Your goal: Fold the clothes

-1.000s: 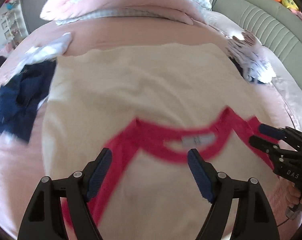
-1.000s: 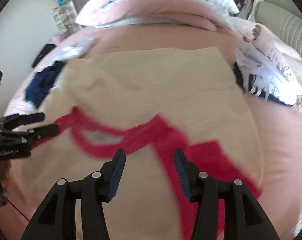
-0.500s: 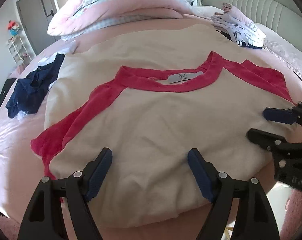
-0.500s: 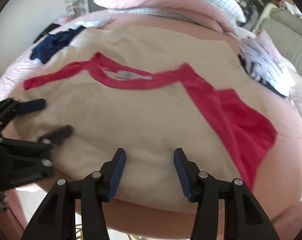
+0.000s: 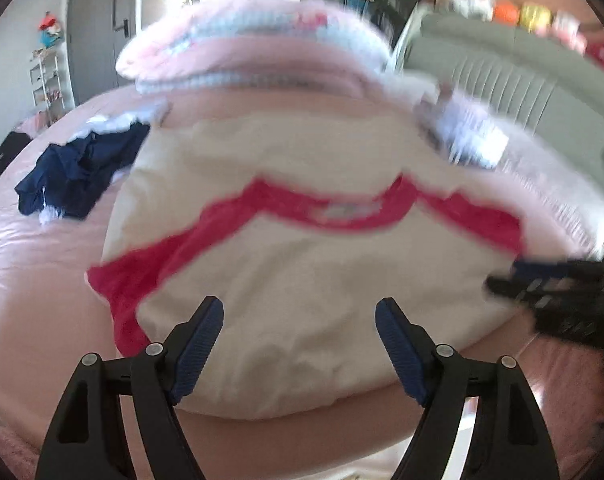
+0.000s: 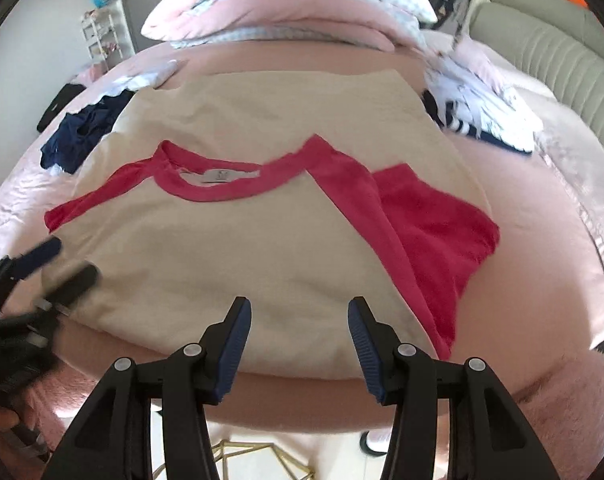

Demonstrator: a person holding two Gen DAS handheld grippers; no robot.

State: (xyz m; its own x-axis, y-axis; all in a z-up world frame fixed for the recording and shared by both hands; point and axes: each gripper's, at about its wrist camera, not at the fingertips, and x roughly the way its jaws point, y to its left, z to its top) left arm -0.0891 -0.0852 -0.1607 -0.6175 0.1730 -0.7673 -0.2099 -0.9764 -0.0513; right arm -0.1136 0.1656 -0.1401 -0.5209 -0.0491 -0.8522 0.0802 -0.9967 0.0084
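— Where's the shirt sitting now?

— The cream cotton T-shirt with the crimson collar and sleeves (image 6: 261,248) lies spread flat on the pink bed (image 6: 534,240), collar away from us and its near edge right at the rim of the mattress. Both sleeves are out to the sides. It rests on a larger cream cloth (image 6: 285,100).

— And the two tools?

— The left gripper (image 5: 299,344) hovers over the near edge, its blue-padded jaws wide apart and holding nothing. The right gripper (image 6: 299,336) hangs over the same edge further right, jaws likewise spread and empty. Neither touches the fabric, as far as I can see.

— What might trip them up?

— Mostly that cloth underneath. It's nearly the same colour, so a pinch taken too deep could gather both layers and drag the underlay along. The near edge also droops over the rim; a pull towards us could slide the whole shirt off.

— Anything crowding it?

— A crumpled navy garment (image 6: 81,132) lies just off the far left corner and a stack of white striped folded clothes (image 6: 486,116) off the far right. A wide sleeve fold might brush either. The left camera is blurred, so I'd trust the right one for detail.
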